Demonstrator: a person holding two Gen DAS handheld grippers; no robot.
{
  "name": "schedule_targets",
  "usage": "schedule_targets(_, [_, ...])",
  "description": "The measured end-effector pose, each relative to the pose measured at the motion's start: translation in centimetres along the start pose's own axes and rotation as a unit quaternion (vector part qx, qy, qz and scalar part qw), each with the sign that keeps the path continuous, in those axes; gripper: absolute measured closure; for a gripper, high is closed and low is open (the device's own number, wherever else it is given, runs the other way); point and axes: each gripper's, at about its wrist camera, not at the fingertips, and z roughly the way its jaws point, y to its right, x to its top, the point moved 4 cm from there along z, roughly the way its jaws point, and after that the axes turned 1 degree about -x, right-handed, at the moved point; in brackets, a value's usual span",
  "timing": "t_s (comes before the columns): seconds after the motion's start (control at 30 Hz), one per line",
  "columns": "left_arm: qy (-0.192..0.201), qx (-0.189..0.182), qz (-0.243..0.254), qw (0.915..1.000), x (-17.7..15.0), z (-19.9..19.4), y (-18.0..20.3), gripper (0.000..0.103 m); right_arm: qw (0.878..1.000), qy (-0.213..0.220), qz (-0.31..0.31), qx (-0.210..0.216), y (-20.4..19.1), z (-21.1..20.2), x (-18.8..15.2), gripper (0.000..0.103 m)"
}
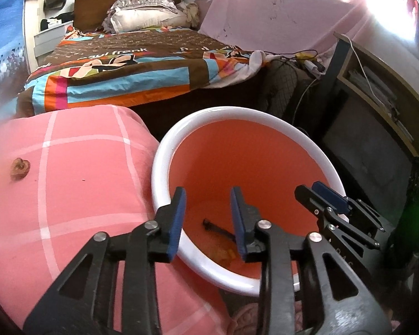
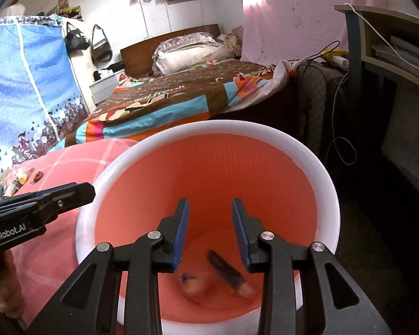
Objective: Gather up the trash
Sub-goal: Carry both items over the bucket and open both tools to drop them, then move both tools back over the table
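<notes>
Orange wastebasket (image 2: 209,167) holds dropped scraps (image 2: 226,273) — both claws, left (image 1: 208,220) and right (image 2: 211,231), parted, empty; shrivelled peel (image 1: 19,169) left of it remains.

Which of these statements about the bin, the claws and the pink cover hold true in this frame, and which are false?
1. Both claws are over the bin's mouth. True: the left claw and the right claw sit above the white-rimmed orange bin.
2. The right claw grips a piece of trash. False: nothing is between its jaws.
3. The bin is empty. False: a dark stick-like item and other scraps lie at the bottom.
4. A small brown scrap lies on the pink checked cover. True.
5. The bin has a lid on. False: it is open.
</notes>
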Motion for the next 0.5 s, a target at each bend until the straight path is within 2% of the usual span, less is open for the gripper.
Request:
schedule_targets(0.13, [0.017,0.005,-0.006,0.9998,0.1,-0.8,-0.5,0.059,1.0,0.007,0.002,-0.002,-0.1,-0.1,0.4,0.059])
schedule_targets(0.3, [0.051,0.018,-0.021,0.9983,0.3,-2.7,-1.8,0.049,1.0,0.028,0.003,0.001,-0.5,-0.9,1.5,0.059])
schedule_targets(0.4, [0.077,0.031,-0.035,0.9959,0.3,-4.3,-3.1,0.038,0.999,0.045,0.002,0.005,-1.2,-1.6,2.1,0.056])
schedule_targets(0.43, [0.083,0.034,-0.038,0.9953,0.3,-4.7,-3.5,0.033,0.999,0.051,0.001,0.007,-1.5,-1.8,2.3,0.051])
schedule_targets(0.47, [0.092,0.039,-0.044,0.994,0.3,-5.2,-4.0,0.025,0.998,0.059,0.0,0.008,-1.8,-2.1,2.6,0.04])
schedule_targets(0.5, [0.105,0.047,-0.051,0.9921,0.3,-6.0,-4.6,0.02,0.998,0.069,0.0,0.01,-2.2,-2.5,2.9,0.033])
